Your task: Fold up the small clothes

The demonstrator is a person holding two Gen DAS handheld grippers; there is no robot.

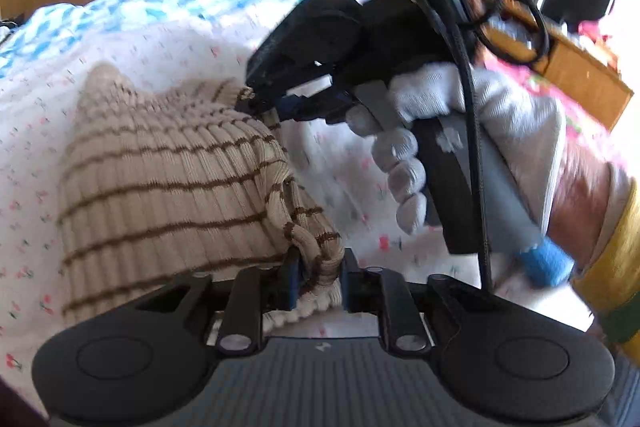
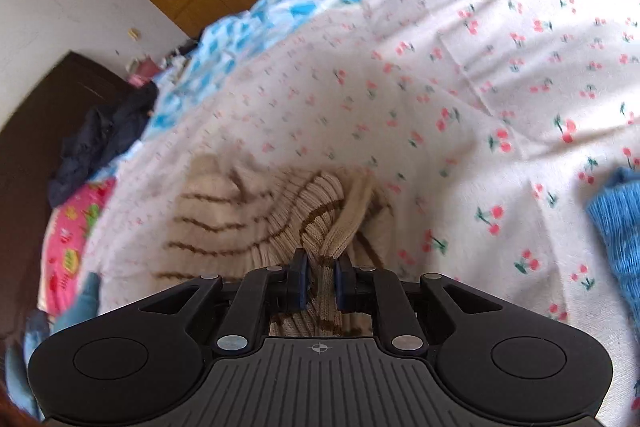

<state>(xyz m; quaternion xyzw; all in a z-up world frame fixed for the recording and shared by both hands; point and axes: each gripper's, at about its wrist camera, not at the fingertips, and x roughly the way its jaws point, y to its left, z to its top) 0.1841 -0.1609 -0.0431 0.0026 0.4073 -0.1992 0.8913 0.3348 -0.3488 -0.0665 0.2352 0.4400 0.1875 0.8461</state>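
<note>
A beige knit garment with brown stripes [image 1: 160, 187] lies on the cherry-print sheet [image 1: 160, 47], partly folded over itself. My left gripper [image 1: 320, 267] is shut on a bunched edge of it at the near side. In the left wrist view a gloved hand [image 1: 440, 107] holds my right gripper [image 1: 256, 99], its tips on the garment's far edge. The right wrist view shows the garment [image 2: 240, 219] running up between the fingers of the right gripper [image 2: 320, 267], which is shut on a ribbed fold.
A blue knit piece [image 2: 616, 227] lies on the sheet [image 2: 440, 87] to the right. Dark clothing [image 2: 104, 143] is heaped at the bed's left edge near a pink blanket [image 2: 72, 239]. A cardboard box [image 1: 560, 67] stands beyond the gloved hand.
</note>
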